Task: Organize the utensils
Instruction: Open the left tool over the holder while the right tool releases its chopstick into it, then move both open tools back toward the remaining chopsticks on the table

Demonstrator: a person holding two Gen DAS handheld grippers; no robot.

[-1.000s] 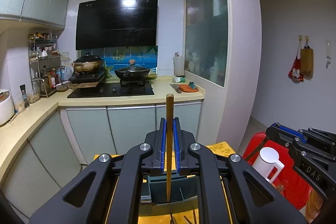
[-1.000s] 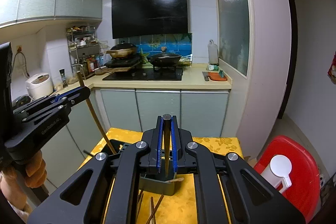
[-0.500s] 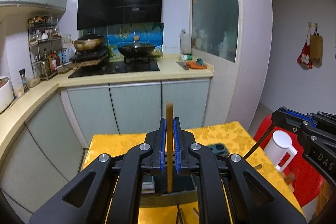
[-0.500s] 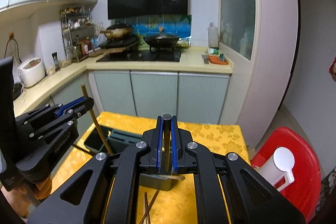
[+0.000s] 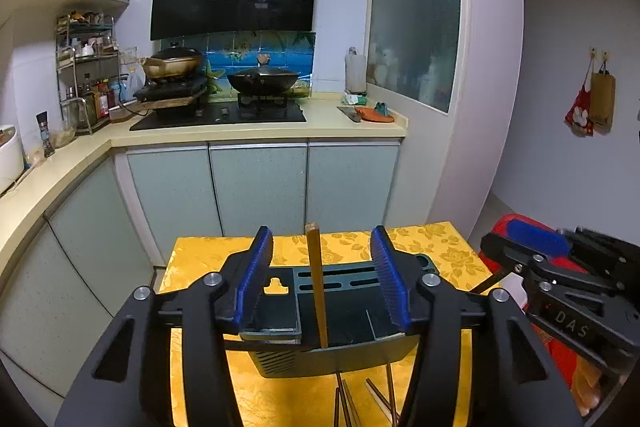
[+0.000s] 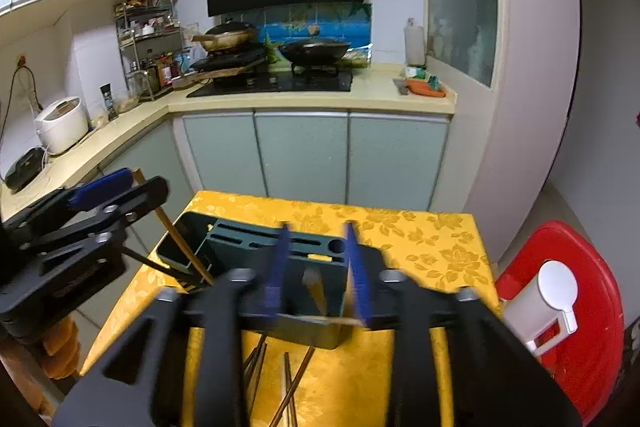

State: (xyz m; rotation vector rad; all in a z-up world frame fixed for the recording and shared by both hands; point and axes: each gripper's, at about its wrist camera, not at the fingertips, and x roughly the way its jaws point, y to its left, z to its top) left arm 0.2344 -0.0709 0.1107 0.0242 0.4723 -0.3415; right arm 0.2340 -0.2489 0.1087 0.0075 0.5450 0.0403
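- The left claw (image 5: 322, 283) is opening, its blue pads standing clear on either side of a slim brown wooden chopstick (image 5: 317, 283) that stands nearly upright between them, touched by neither pad. Its lower end sits inside the dark grey-green plastic utensil holder (image 5: 340, 311) on the yellow flower-patterned tabletop (image 5: 280, 395).
- Risk: the freed chopstick is unsupported up top; if it has not settled against a wall of its compartment, it could topple forward or sideways, and a pad could knock it as the claw withdraws.
- The right claw (image 6: 316, 275) is also opening, blurred by motion. A second brown stick (image 6: 314, 287) shows dimly between its pads above the holder's front compartment; whether the pads touch it I cannot tell.
- Risk: if that stick is let go off-centre, it may catch on the rim and fall onto the cloth.
- Both claws crowd one small holder, so a bump could shift the light container.
- More loose brown chopsticks (image 6: 292, 383) lie scattered on the tabletop just in front of the holder, uneven and crossing; a dropped stick would land among them.
- The chopsticks look thin, smooth and rigid.
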